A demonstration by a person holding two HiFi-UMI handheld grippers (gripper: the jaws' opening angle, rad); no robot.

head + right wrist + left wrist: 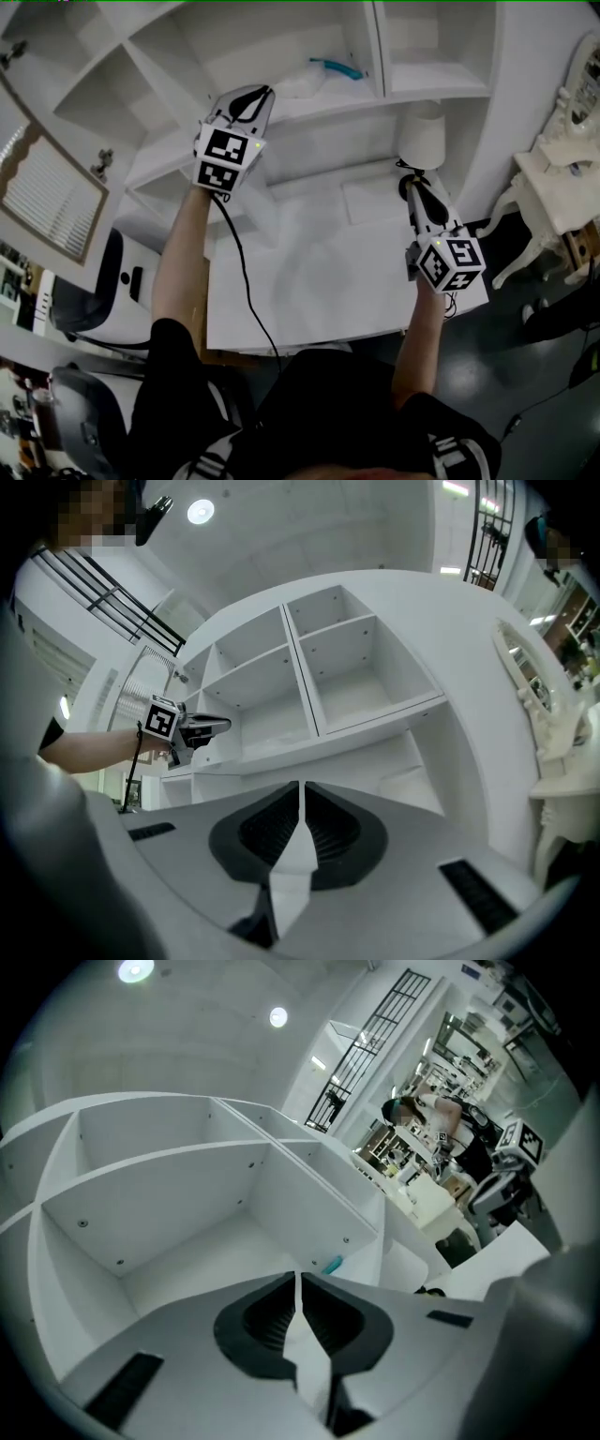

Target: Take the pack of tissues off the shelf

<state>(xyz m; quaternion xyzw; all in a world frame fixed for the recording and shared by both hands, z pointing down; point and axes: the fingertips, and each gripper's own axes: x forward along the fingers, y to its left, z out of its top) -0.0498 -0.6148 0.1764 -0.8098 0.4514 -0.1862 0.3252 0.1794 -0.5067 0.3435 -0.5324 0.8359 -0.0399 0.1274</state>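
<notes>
While the left tongs (258,92) and right tongs (410,178) both sit closed and empty, the pack of tissues (305,82) lies lengthwise along the shelf (427,91), just right of the left ones.

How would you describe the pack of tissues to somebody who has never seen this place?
Look at the white shelf unit above the desk. On its board, just beyond the left gripper, lies the pack of tissues. It is pale with a teal strip, the only colour on those shelves.
</notes>
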